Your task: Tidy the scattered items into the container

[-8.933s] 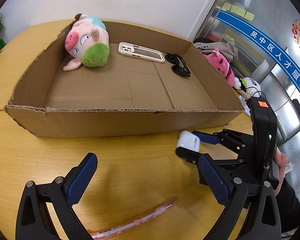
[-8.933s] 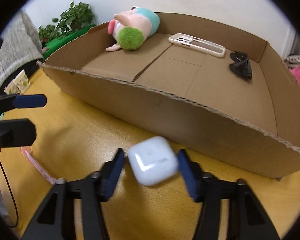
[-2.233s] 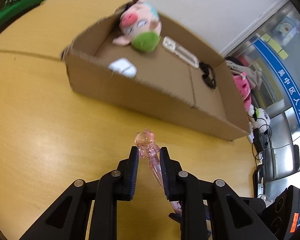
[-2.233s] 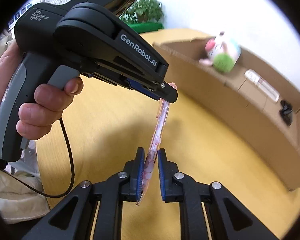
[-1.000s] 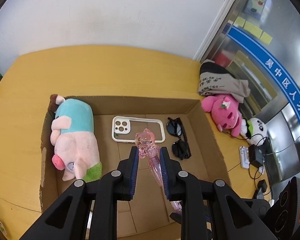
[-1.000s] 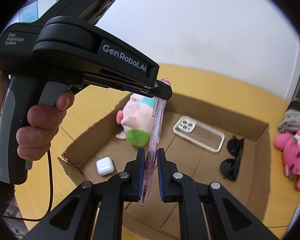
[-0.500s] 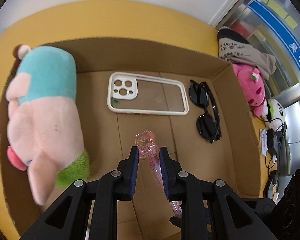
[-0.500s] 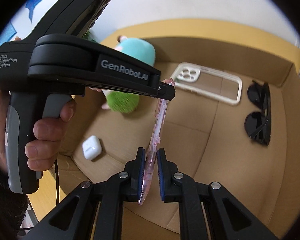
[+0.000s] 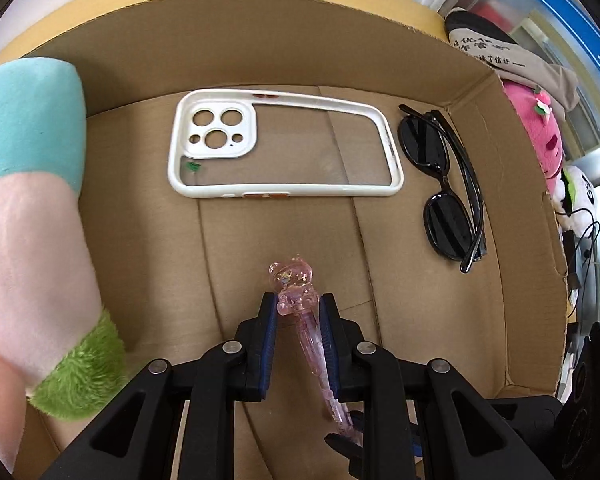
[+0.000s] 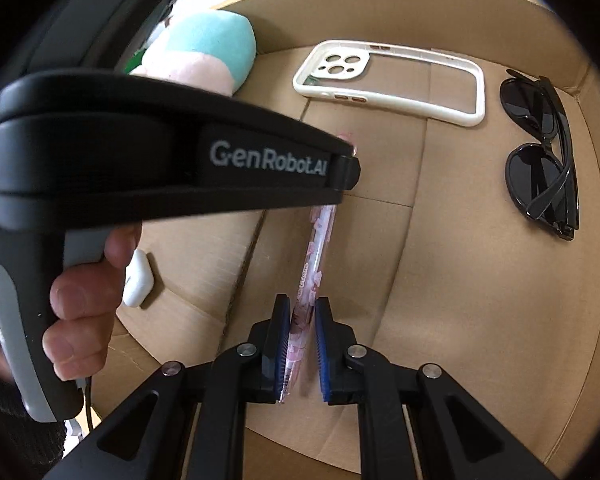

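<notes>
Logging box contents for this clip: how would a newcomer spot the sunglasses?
Find the cardboard box. Along its right-hand wall, just right of the white phone case, lie the sunglasses. They are the only black thing on the box floor, folded, with two dark oval lenses.

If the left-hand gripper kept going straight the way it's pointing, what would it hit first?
Probably the bare cardboard floor of the box, just short of the phone case. The left gripper points steeply down, clamped on the pink pen; the remaining gap is hard to judge.

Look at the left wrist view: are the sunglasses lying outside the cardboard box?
No, the sunglasses lie on the floor of the cardboard box, right of the phone case.
</notes>
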A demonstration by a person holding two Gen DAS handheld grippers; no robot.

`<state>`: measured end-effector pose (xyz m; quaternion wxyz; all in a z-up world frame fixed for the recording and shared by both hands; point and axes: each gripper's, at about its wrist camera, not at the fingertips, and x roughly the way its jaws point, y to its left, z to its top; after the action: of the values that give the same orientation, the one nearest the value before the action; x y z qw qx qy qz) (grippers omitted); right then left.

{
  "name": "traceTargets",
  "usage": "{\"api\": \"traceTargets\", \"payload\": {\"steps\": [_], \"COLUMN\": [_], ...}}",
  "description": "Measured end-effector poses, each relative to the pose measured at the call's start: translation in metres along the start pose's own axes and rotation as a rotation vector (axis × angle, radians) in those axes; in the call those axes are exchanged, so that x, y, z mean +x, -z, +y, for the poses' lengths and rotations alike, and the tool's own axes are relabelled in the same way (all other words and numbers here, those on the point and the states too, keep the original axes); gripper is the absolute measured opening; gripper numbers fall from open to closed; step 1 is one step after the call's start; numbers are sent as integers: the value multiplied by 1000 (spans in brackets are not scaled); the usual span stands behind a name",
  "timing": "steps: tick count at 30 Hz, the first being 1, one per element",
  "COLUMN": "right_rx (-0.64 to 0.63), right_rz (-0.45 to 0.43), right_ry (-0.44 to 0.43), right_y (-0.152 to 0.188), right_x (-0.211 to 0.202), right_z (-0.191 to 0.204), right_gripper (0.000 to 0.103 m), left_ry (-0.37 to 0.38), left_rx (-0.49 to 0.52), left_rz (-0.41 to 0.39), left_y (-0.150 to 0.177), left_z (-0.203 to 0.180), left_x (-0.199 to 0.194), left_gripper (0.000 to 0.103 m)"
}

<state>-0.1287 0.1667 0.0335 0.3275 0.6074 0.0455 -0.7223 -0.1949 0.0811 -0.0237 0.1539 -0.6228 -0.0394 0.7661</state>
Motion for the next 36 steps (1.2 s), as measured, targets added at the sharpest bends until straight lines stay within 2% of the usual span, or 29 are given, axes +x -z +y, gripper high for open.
{"api": "traceTargets", "payload": {"steps": [4, 5, 6, 7, 8, 9, 11, 13, 15, 18, 22, 24, 27, 31, 36], "right_rx": [-4, -6, -10, -13, -16, -20, -31, -58, -103, -117, -51, -24, -7, -8, -29], "right_rz": [-16, -35, -54, -80, -116, -157, -250, -342, -438, -550, -623, -629, -642, -700, -766], "right_ry": [-1, 11, 26, 39, 46, 53, 86, 145, 219, 302, 358, 381, 389, 381, 398], "right_y": [2, 4, 6, 9, 13, 19, 35, 55, 80, 109, 136, 136, 143, 147, 155], "right_x": [-3, -6, -10, -15, -21, -29, -47, -63, -79, -95, -100, -87, -85, -76, -74], "right_z": [0, 1, 2, 3, 4, 6, 11, 19, 28, 24, 11, 7, 6, 8, 9], "right_gripper": [15, 20, 33, 47, 50, 53, 55, 59, 63, 77, 78, 78, 78, 79, 80], "left_ry": [1, 5, 15, 30, 44, 53, 58, 10, -58, -188, -268, -296, -320, -375, -380], "left_rx": [-10, -12, -17, -21, -26, -30, -38, -31, 1, 42, 68, 51, 8, -16, -16], "left_rz": [-36, -54, -80, -114, -154, -198, -283, -397, -478, -595, -639, -651, -662, -725, -808], "left_y": [5, 7, 9, 12, 16, 21, 35, 59, 84, 136, 190, 209, 219, 227, 234], "left_z": [3, 4, 6, 7, 8, 9, 13, 16, 16, 14, 16, 20, 20, 18, 16], "left_x": [-6, -10, -17, -26, -39, -53, -80, -111, -133, -157, -150, -137, -114, -96, -88], "left_gripper": [24, 30, 34, 45, 55, 59, 79, 87, 91, 102, 103, 103, 103, 103, 103]}}
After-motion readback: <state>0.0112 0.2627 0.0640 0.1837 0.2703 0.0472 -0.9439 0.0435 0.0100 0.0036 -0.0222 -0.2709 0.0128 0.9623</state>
